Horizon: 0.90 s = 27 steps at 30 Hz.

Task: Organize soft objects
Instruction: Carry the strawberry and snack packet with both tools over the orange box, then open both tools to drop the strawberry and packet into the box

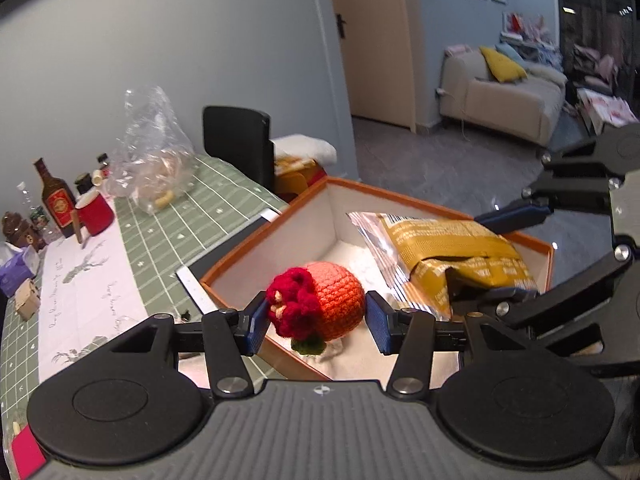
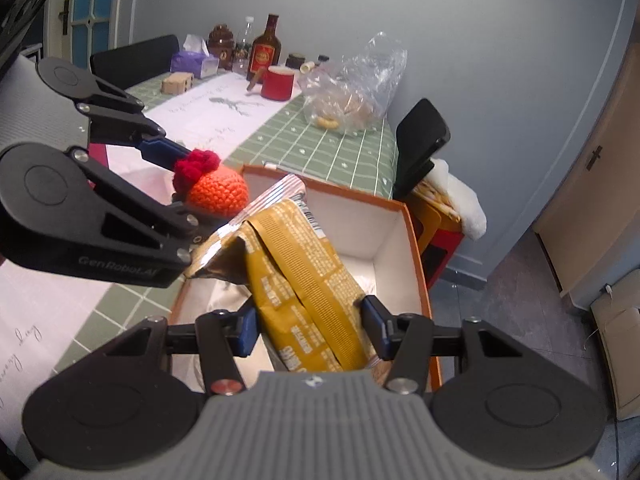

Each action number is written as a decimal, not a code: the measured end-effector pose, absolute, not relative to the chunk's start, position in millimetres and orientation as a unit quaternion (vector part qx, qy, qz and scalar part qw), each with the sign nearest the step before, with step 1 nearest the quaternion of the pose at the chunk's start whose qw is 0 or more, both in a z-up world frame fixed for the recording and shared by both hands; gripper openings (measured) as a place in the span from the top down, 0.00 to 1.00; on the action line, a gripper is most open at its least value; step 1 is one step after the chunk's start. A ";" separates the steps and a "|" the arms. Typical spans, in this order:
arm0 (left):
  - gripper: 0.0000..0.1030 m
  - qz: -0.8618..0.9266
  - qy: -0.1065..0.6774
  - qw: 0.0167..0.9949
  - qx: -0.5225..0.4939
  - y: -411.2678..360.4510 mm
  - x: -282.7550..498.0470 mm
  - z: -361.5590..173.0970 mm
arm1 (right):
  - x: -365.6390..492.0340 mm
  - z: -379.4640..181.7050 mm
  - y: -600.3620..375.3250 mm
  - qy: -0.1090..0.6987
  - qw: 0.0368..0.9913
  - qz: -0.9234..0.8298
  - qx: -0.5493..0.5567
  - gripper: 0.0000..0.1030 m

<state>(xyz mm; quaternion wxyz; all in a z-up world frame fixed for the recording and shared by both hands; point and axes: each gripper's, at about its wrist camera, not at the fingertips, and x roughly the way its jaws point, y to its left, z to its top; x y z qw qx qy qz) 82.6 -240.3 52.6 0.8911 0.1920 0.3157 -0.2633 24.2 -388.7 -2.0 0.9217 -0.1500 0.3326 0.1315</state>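
- Presently, the left gripper (image 1: 316,322) is clamped on a crocheted orange ball (image 1: 320,304) with a dark red knitted flower on one side; both blue pads press its flanks.
- The ball is held over the near corner of an orange-rimmed box (image 1: 384,191) with white inner walls, above the box floor.
- The right gripper (image 2: 314,328) is closed around a mustard-yellow snack packet (image 2: 304,276); the packet is creased and stands tilted inside the box, its silver crimped end uppermost.
- The box sits at the end of a table covered by a green checked cloth (image 2: 320,148).
- Further along the table: a red mug (image 2: 278,83), a brown bottle (image 2: 265,50) and a clear plastic bag (image 2: 352,92), well apart from the box.
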 end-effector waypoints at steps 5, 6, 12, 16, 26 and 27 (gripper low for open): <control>0.44 -0.284 0.339 0.870 0.218 -257.7 78.7 30.0 | 33.5 -29.6 -393.4 0.361 0.904 0.122 -0.193 0.49; 0.44 -0.289 0.342 0.866 0.224 -261.3 76.8 26.5 | 36.1 -35.1 -394.0 0.365 0.901 0.119 -0.201 0.49; 0.44 -0.304 0.363 0.840 0.264 -277.8 69.1 1.8 | 46.2 -60.7 -395.8 0.372 0.884 0.124 -0.256 0.49; 0.44 -0.321 0.389 0.817 0.278 -282.1 70.2 -11.7 | 48.8 -71.1 -394.3 0.382 0.869 0.136 -0.284 0.49; 0.38 -0.333 0.413 0.800 0.282 -286.5 77.5 -19.9 | 53.5 -71.5 -397.6 0.406 0.862 0.142 -0.268 0.47; 0.37 -0.333 0.413 0.801 0.278 -285.7 77.6 -18.6 | 53.1 -71.5 -398.2 0.406 0.862 0.141 -0.268 0.43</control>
